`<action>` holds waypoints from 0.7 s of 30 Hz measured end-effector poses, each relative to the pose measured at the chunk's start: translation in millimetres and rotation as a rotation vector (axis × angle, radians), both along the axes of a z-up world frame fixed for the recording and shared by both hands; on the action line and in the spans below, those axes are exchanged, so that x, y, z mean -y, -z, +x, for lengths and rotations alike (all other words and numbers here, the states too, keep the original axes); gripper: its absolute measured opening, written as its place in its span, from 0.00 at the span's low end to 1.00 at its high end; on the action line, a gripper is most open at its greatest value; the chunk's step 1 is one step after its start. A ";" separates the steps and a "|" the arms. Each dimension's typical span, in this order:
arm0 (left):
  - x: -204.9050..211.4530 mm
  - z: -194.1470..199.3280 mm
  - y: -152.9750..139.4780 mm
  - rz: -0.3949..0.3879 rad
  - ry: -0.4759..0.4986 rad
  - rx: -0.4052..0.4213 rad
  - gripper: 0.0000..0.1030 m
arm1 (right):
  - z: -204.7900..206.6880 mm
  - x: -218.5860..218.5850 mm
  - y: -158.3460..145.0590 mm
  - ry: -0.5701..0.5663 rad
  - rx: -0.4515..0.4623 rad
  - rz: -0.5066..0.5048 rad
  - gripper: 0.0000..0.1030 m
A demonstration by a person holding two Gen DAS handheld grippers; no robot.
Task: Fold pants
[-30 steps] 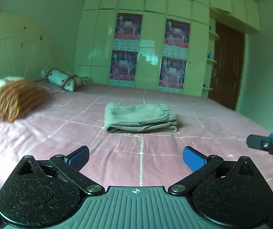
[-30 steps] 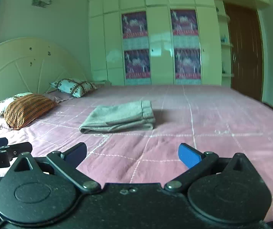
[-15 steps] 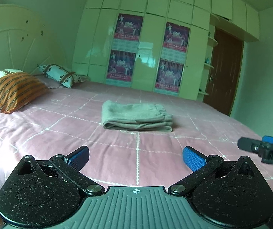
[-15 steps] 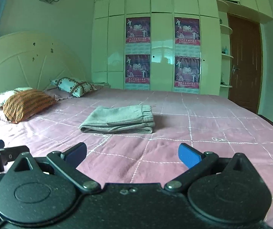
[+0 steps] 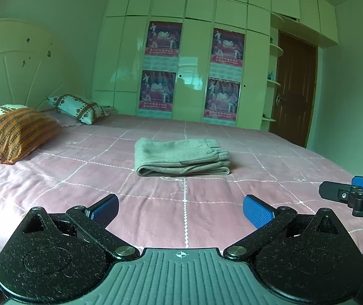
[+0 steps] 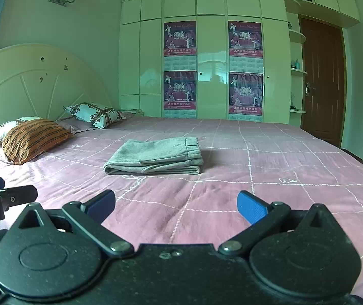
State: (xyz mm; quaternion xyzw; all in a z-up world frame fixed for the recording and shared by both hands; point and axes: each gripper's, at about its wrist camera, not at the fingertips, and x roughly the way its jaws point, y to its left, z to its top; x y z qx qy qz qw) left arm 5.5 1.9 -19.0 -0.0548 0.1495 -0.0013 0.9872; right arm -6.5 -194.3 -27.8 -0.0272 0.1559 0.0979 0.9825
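The left tool (image 5: 180, 209) hangs low over the near edge of the bed (image 5: 54, 193) with its two blue-padded fingers (image 5: 256, 211) spread wide apart, nothing between them and nothing touching them but air. The right tool (image 6: 176, 204) is the same: fingers (image 6: 251, 207) splayed fully, gripping nothing, above the pink checked bedspread without resting on it. Each tool shows at the edge of the other's view, the right one to the right of the left tool (image 5: 354, 195) and the left one to the left of the right tool (image 6: 1, 195), so the two sit side by side, apart from one another. The pants (image 5: 181, 156), grey, lie folded into a compact stack well ahead of both tools, near the middle of the bed; from the left tool they are straight in front, from the right tool (image 6: 153, 158) ahead and a little to the left. Their gathered waistband faces right and the rounded fold faces left. Neither tool is in contact with them. Farther ahead and to the left, an orange striped pillow (image 5: 19, 133) and a patterned pillow (image 5: 77, 106) rest against the headboard (image 6: 36, 84). Beyond the bed's far side stands a wardrobe (image 6: 207, 7) with four posters (image 6: 180, 38) on its doors, and a brown door (image 6: 321, 81) to its right.
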 end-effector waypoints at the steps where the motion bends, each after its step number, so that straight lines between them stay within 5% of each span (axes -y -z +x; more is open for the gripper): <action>1: 0.8 0.0 0.1 0.002 0.002 0.000 1.00 | -0.6 0.1 0.1 -0.003 0.002 -0.002 0.94; 21: 6.0 -1.6 0.1 0.013 0.008 0.007 1.00 | -2.9 2.2 -2.4 -0.018 0.012 -0.008 0.94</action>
